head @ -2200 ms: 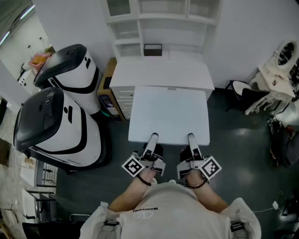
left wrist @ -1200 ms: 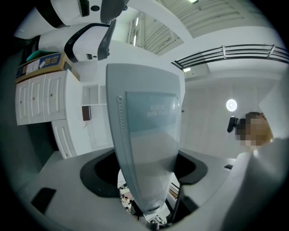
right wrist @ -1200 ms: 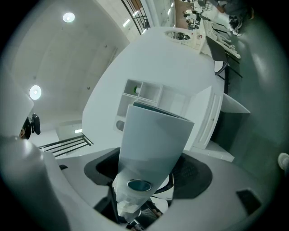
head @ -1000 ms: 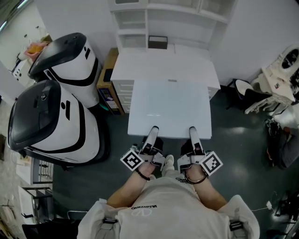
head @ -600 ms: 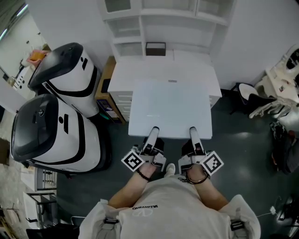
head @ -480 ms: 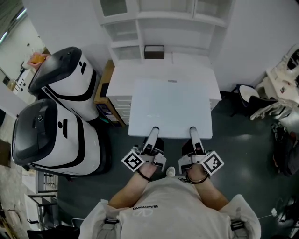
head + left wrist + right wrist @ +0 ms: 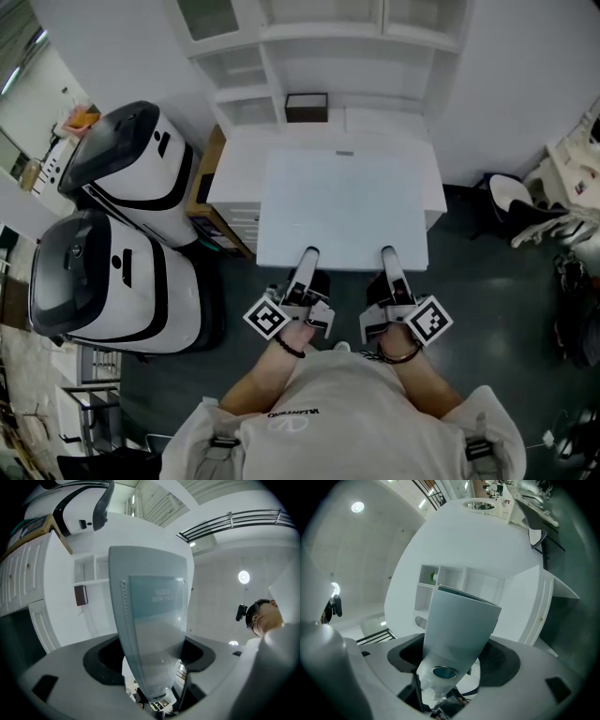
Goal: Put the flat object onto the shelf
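- L gripper (image 7: 306, 257), lower centre-left: jaws set wide, pinching near edge of flat board (image 7: 345, 202); one finger lies on top
- Board fills mid-frame, held about level, far edge over white cabinet (image 7: 234, 161); likely kept level so it slides in edge-first
- R gripper (image 7: 387, 254), lower centre-right: same pinch on same edge; two grips spaced apart prob. to stop the wide panel twisting or sagging
- Far left: two big white-and-black machines (image 7: 127, 169) beside the cabinet; clear of the path
- Top centre: shelf (image 7: 361, 36), open bays, board not in yet; small dark box (image 7: 307, 106) in a low bay, upper centre-left, could block that slot
- Right edge: chair (image 7: 511, 195) on dark floor, well apart; no obstacle
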`<state>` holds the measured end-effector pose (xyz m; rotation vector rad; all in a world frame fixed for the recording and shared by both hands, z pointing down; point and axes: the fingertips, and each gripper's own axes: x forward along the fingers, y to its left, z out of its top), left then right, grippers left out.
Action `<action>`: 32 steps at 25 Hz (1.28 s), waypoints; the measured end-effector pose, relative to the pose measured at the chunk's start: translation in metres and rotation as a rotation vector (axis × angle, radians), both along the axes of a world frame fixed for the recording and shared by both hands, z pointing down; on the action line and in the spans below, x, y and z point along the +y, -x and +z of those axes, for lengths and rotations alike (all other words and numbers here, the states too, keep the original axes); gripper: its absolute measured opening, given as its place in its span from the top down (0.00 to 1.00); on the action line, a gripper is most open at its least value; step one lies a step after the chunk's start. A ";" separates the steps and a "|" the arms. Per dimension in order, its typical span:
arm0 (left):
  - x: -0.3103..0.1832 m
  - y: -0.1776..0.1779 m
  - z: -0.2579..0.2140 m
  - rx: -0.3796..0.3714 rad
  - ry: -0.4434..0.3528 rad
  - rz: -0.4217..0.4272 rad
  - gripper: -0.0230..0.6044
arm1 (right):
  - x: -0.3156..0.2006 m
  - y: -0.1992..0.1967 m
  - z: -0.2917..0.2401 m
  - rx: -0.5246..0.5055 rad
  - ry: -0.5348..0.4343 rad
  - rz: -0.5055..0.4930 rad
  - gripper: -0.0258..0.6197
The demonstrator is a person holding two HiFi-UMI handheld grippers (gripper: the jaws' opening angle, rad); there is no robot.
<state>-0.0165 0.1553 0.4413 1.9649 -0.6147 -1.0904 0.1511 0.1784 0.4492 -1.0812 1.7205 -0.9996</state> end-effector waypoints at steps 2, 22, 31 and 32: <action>-0.008 -0.003 0.002 -0.003 0.007 -0.003 0.43 | -0.008 -0.003 0.001 -0.009 0.006 -0.003 0.43; -0.180 0.003 -0.004 0.044 -0.005 0.063 0.43 | -0.168 0.004 -0.005 0.036 0.006 0.058 0.43; -0.284 0.031 -0.015 0.058 -0.004 0.096 0.43 | -0.265 0.034 -0.019 0.044 0.002 0.093 0.43; -0.293 0.034 -0.016 0.058 -0.004 0.100 0.43 | -0.274 0.037 -0.019 0.043 0.004 0.099 0.43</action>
